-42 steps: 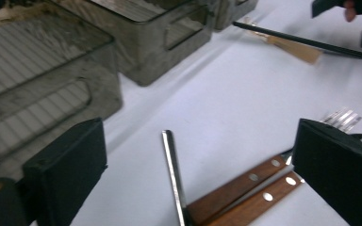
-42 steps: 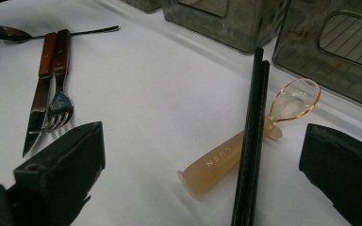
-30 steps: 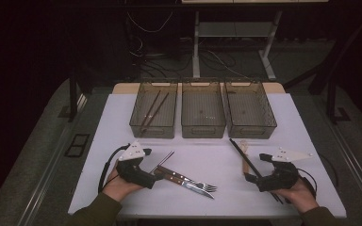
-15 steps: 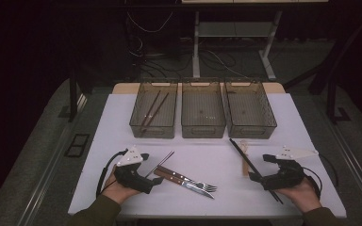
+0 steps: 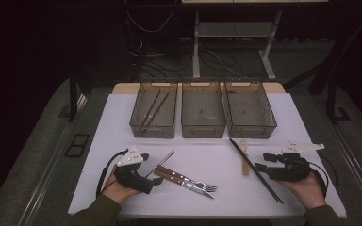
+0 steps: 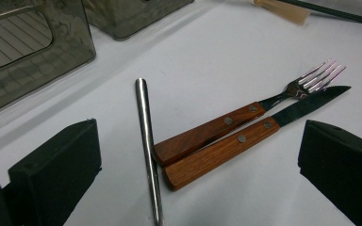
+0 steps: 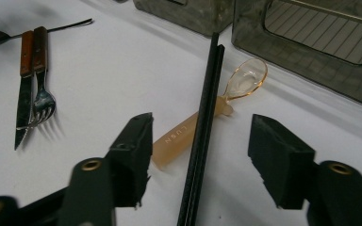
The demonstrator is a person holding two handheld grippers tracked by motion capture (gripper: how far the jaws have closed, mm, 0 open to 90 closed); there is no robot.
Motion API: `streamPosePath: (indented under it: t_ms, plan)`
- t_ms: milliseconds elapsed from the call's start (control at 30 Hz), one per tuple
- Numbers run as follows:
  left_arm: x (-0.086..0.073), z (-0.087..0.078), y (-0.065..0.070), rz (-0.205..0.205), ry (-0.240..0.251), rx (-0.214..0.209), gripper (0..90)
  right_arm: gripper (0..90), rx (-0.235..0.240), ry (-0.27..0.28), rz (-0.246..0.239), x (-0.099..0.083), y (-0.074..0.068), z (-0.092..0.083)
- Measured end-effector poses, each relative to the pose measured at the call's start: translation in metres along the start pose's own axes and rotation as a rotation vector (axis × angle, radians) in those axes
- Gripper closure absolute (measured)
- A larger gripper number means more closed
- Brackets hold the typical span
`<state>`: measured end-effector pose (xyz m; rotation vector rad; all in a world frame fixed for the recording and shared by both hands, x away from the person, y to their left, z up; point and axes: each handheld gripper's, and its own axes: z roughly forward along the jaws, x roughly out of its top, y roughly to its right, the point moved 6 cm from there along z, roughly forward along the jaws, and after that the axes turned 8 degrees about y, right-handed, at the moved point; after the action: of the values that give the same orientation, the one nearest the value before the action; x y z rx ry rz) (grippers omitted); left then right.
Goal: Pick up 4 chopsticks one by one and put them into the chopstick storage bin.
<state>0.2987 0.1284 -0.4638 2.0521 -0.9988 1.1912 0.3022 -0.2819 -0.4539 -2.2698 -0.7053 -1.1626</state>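
My right gripper (image 7: 198, 160) has just been closing; its jaws stand half open astride the pair of long black chopsticks (image 7: 202, 127), not yet pressing. The translucent amber plastic spoon (image 7: 202, 125) lies under them: I risk pinching it too. My left gripper (image 6: 193, 174) stands wide, empty.

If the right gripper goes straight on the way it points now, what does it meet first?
Most likely the black chopsticks between the right gripper's jaws, lying across the amber plastic spoon. Depth is hard to judge.

Glossy black chopsticks (image 7: 202, 127), seemingly plastic spoon (image 7: 207, 120)
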Motion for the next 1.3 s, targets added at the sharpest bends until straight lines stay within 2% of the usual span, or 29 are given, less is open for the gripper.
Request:
streamPosePath:
  t_ms: [133, 267, 467, 667, 800, 1300]
  plan:
    - [-0.001, 0.000, 0.000, -0.007, -0.002, 0.004, 0.0, 54.0, -0.004, -0.016, -0.013, 0.006, 0.005, 0.004]
    - [0.000, 0.000, 0.000, -0.006, -0.001, 0.004, 0.0, 61.8, 0.005, -0.050, 0.002, 0.006, 0.009, 0.011]
    - [-0.001, 0.000, 0.000, 0.000, -0.004, 0.000, 0.0, 71.7, 0.005, -0.091, -0.007, 0.000, 0.007, 0.012]
    - [-0.001, 0.001, 0.001, 0.002, -0.008, 0.001, 0.0, 76.2, -0.003, -0.144, -0.014, -0.010, 0.004, 0.016]
    - [-0.002, 0.001, 0.001, 0.002, -0.012, -0.001, 0.0, 79.4, -0.006, -0.153, -0.021, -0.012, 0.003, 0.016]
    - [-0.002, 0.002, 0.001, 0.004, -0.019, -0.001, 0.0, 81.1, -0.005, -0.182, -0.028, -0.016, 0.002, 0.019]
